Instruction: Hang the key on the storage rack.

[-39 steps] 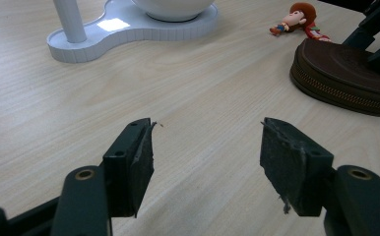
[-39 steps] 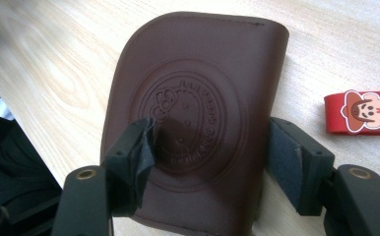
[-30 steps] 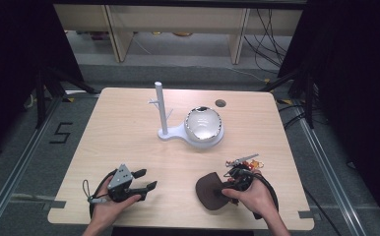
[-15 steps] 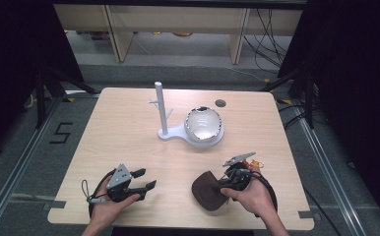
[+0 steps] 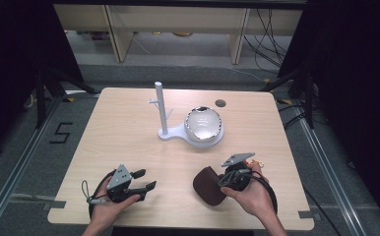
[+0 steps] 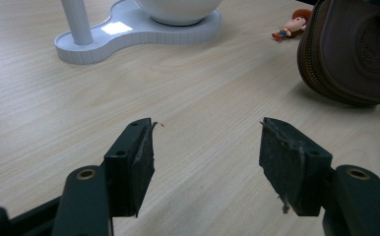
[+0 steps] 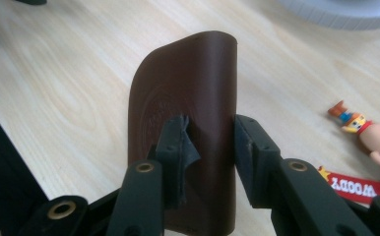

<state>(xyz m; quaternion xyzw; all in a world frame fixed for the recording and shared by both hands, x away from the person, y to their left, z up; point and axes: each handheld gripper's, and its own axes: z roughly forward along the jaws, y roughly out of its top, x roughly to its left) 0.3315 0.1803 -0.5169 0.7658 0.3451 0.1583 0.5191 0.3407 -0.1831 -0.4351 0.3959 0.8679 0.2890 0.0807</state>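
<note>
While the right tool [image 7: 208, 142] closes, the brown pouch [image 7: 188, 98] sits between its jaws.

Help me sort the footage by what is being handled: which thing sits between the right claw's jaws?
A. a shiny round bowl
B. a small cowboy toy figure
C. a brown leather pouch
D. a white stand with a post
C: in the right gripper view the right claw has its jaws around the brown leather pouch.
</note>
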